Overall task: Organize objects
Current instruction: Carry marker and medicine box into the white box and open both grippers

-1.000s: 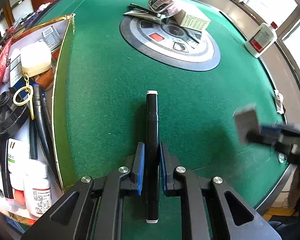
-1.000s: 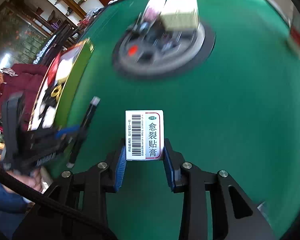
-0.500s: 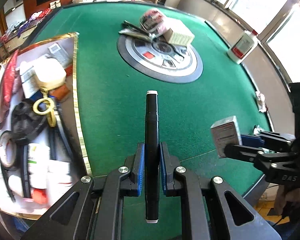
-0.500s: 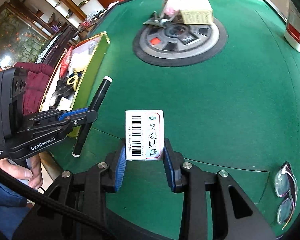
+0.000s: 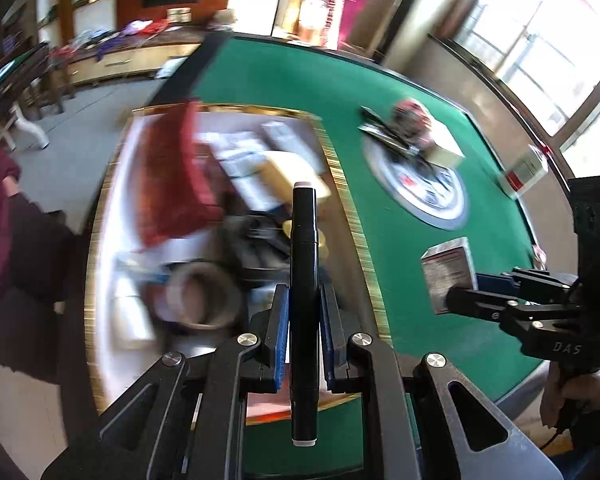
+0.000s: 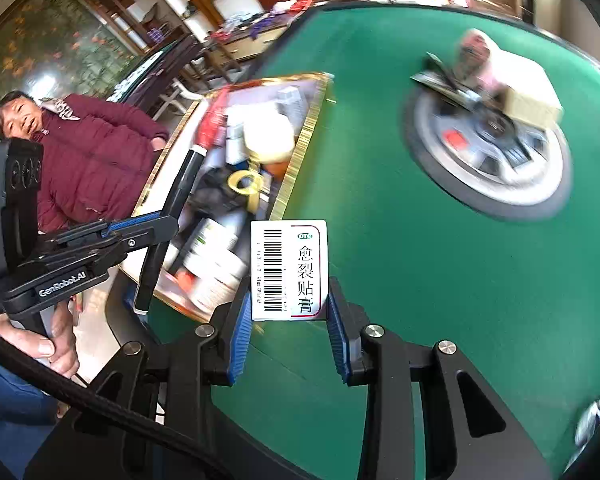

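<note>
My left gripper [image 5: 303, 300] is shut on a black marker [image 5: 304, 280] with white ends, held in the air over the gold-rimmed box [image 5: 358, 240] at the table's left edge. The same marker [image 6: 168, 220] and left gripper [image 6: 156, 226] show in the right wrist view, above the box [image 6: 300, 152]. My right gripper [image 6: 288, 308] is shut on a small white medicine box [image 6: 289, 270] with a barcode and Chinese print, hovering over green felt just right of the gold-rimmed box. That medicine box [image 5: 448, 268] shows at the right of the left wrist view.
The gold-rimmed box holds several items: a tape roll [image 5: 202, 300], a red pouch [image 5: 172, 184], bottles. A round grey console [image 6: 488, 152] in the table's middle carries a carton, a pink bundle and dark packets. A white bottle [image 5: 524, 172] stands at the far edge. A person in a maroon jacket [image 6: 92, 164] stands beside the table.
Both grippers have swung left and risen with their loads. The marker now hangs over the gold-rimmed box instead of the felt, and the medicine box has come up beside the box's rim.
</note>
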`<state>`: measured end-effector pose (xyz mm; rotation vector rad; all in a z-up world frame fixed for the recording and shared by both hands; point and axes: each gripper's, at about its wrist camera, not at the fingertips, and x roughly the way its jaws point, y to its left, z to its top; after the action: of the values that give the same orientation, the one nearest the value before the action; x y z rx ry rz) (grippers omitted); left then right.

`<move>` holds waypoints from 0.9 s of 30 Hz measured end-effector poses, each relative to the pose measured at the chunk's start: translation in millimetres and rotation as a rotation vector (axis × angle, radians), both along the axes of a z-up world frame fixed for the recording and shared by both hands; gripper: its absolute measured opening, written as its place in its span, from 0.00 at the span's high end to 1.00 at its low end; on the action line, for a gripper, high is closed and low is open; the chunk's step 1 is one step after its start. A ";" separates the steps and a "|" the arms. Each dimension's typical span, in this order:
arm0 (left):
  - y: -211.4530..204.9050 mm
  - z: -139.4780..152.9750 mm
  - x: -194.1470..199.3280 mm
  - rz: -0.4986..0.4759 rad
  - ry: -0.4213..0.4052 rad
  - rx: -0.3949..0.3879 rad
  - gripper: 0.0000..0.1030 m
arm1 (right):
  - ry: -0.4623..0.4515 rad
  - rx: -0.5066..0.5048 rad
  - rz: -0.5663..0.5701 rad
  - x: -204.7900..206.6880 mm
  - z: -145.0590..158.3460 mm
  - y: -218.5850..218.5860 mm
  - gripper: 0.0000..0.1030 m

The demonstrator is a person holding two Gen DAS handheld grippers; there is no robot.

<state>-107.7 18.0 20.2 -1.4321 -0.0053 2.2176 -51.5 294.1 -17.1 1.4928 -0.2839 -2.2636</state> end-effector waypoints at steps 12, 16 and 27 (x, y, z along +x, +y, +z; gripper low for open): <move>-64.0 -30.8 -37.3 0.091 -0.043 -0.012 0.89 | -0.028 0.066 0.093 -54.2 -18.9 -95.6 0.69; -68.0 -36.8 -45.9 0.086 -0.050 -0.022 0.89 | -0.030 0.096 0.098 -68.1 -24.3 -110.3 0.69; -61.9 -47.9 -79.4 0.102 -0.009 -0.095 0.89 | -0.001 0.165 0.046 -111.9 -26.4 -129.6 0.69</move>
<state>-187.1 -43.9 -27.7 -1.5241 0.0250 2.3211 -163.3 164.5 -43.5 1.5648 -0.0629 -2.2972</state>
